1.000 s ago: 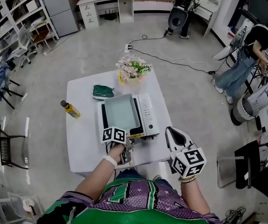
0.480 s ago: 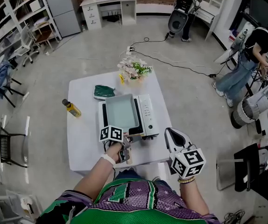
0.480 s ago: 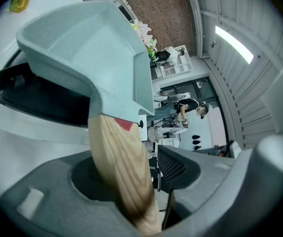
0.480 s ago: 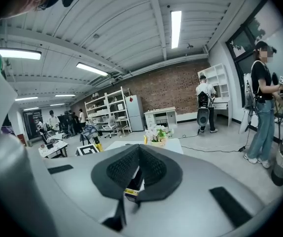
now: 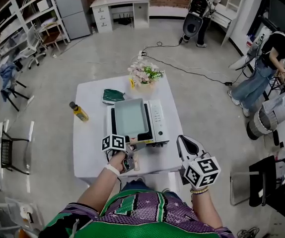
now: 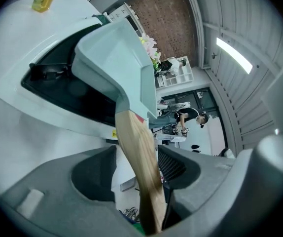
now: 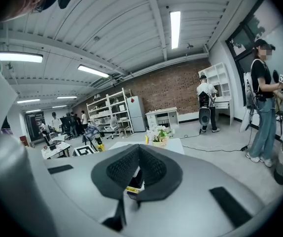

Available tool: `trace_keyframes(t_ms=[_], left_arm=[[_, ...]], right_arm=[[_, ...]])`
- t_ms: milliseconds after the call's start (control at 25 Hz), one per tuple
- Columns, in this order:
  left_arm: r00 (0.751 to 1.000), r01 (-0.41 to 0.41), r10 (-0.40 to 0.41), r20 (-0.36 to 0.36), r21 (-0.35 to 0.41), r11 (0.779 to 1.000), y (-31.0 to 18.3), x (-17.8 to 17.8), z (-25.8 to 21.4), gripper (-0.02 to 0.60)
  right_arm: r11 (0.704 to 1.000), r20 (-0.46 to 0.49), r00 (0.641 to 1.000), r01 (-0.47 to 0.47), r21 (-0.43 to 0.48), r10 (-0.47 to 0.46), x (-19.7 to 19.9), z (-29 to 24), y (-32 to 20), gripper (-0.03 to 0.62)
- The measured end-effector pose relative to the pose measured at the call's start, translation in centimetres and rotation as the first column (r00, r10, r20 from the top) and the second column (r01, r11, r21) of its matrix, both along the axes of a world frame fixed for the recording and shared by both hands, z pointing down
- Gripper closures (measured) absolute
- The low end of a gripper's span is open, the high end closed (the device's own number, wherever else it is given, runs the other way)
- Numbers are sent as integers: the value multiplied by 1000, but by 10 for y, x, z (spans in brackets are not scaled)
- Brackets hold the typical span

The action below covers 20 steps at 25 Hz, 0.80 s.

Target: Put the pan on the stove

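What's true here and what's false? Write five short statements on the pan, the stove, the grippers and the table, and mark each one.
1. The pan sits on the stove. True.
2. The left gripper clamps the wooden handle. False: its jaws have just been opening and stand apart, with the handle between them.
3. The right gripper is shut and empty. True.
4. The yellow bottle is on the stove. False: it is on the table, left of the stove.
5. The flowers stand at the table's far edge. True.
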<state>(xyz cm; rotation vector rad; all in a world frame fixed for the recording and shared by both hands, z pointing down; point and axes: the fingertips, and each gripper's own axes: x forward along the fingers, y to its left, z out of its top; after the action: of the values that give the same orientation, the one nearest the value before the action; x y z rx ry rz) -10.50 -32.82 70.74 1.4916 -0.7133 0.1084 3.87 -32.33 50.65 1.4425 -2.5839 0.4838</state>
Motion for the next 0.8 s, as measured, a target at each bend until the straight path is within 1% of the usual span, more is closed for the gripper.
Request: trace_keyframes(t_ms=[240, 520, 800], left_arm=[[998, 55, -55, 4, 12, 998, 7, -17, -7, 331], [995, 102, -102, 8, 53, 993, 14, -32, -24, 331], [987, 158, -161, 26, 85, 984, 23, -55, -36, 331]], right_arm=[[1000, 10, 1000, 11, 9, -11, 4, -5, 5, 592], [999, 37, 999, -4, 37, 3, 17, -21, 4, 592], [998, 46, 999, 20, 56, -23, 14, -32, 5, 592]])
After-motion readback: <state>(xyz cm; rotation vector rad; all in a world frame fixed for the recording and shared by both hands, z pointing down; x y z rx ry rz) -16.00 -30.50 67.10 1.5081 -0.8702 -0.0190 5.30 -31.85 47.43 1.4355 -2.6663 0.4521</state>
